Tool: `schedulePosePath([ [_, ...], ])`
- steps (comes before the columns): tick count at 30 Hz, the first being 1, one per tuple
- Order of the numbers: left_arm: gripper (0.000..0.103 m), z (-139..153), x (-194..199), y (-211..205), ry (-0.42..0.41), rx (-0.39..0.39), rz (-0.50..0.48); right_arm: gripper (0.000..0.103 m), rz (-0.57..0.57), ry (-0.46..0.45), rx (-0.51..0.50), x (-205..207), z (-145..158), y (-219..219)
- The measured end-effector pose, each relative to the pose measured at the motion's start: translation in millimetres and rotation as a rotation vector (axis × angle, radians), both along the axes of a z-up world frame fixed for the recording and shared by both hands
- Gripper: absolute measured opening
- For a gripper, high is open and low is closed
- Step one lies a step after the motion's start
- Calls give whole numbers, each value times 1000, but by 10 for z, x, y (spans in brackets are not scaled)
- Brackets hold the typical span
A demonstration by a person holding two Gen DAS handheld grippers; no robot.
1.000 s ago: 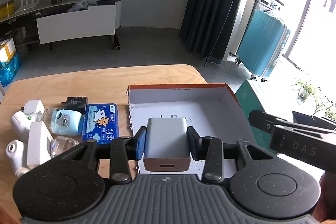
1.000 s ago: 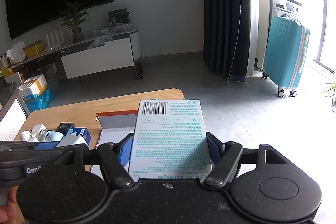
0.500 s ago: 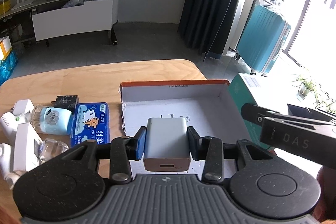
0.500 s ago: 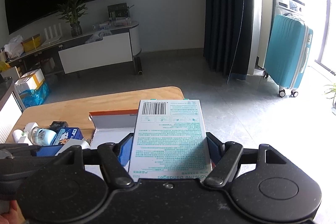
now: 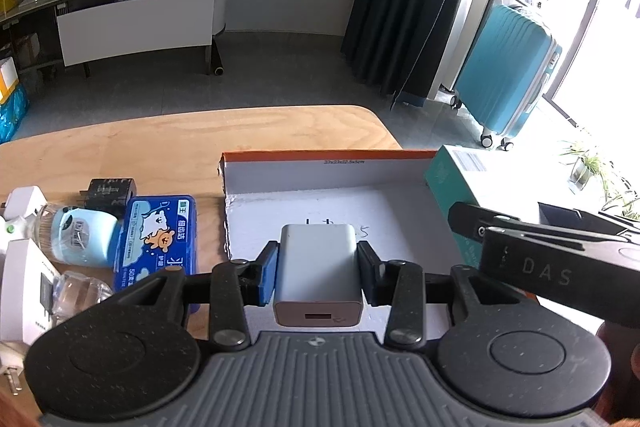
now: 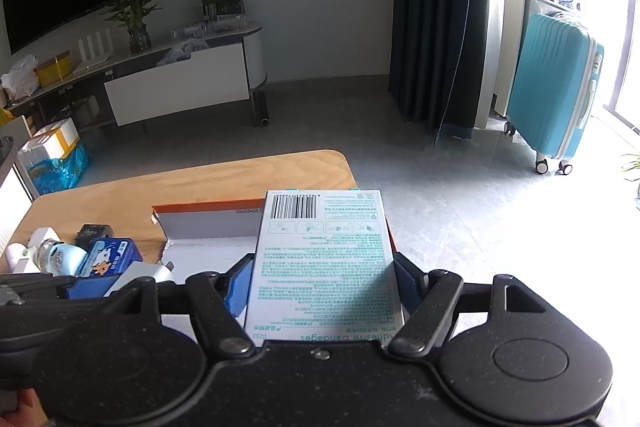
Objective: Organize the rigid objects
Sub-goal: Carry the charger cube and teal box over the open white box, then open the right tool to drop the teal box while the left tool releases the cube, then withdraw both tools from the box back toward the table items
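We judge the task barely started: the open box [image 5: 332, 211] with the orange rim looks bare inside, nothing set down yet. Left of it on the table [image 5: 192, 143], the blue tin [image 5: 158, 239], small bottle [image 5: 76, 235], black adapter [image 5: 110, 191] and white plugs [image 5: 22, 199] wait unsorted. Our left gripper [image 5: 318, 271] is clenched on the white charger [image 5: 318, 275], held over the near part of the box, USB port facing the camera. Our right gripper [image 6: 324, 287] is clamped on the bandage box [image 6: 324, 259], barcode end forward, over the box's right side. Both point forward, roughly level, side by side. Whether either item touches the floor, we cannot tell.
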State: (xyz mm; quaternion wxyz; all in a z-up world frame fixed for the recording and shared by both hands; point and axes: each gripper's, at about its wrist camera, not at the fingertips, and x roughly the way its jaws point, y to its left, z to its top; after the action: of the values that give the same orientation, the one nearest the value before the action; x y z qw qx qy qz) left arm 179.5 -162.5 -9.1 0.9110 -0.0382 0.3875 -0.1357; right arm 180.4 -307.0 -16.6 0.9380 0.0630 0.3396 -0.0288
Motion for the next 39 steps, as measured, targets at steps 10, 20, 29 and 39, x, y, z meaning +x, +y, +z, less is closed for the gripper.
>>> schedulePosePath([
  [10, 41, -53, 149, -18, 12, -4, 7, 88, 10, 11, -9, 264, -105, -33],
  [20, 41, -123, 261, -111, 32, -6, -3, 88, -45, -64, 4, -39, 67, -227],
  [29, 64, -57, 167, -163, 10, -21, -47, 88, -51, -93, 10, -297, 183, -180],
  [39, 97, 173, -147, 116, 0, 54, 15, 90, -28, -97, 34, -505, 247, 5],
])
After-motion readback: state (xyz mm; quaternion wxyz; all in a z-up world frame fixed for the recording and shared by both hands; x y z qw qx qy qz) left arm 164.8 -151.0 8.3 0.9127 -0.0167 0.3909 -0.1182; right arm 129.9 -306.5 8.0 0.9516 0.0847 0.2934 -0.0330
